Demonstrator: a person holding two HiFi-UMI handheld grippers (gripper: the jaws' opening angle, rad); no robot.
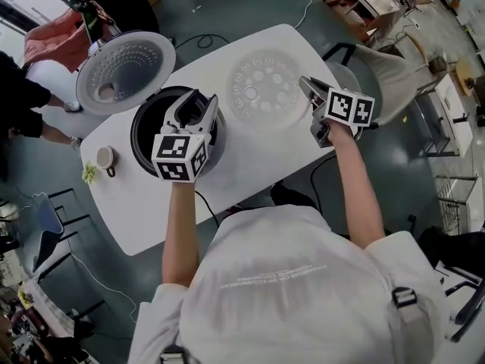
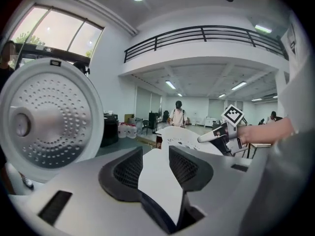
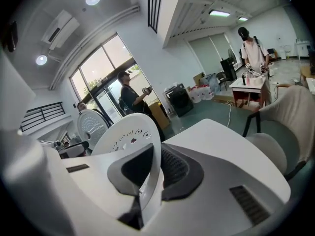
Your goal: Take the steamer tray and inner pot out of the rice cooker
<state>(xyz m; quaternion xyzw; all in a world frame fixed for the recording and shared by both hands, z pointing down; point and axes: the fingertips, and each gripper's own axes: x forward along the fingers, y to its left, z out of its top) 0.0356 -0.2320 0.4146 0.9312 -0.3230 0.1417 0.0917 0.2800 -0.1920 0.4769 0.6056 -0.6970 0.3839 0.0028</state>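
White tray is held over the table, right of the cooker, its rim pinched in the right gripper. Left gripper: jaws spread, nothing between them, above the cooker's mouth. Pot sits in the cooker. Lid stands open.

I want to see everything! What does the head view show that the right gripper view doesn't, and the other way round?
Only the head view: the cup and the dark inside of the rice cooker. Only the right gripper view: up close, the right gripper clamping the rim of the steamer tray, and a person in white far off. Both: the steamer tray, the open lid, the white table.
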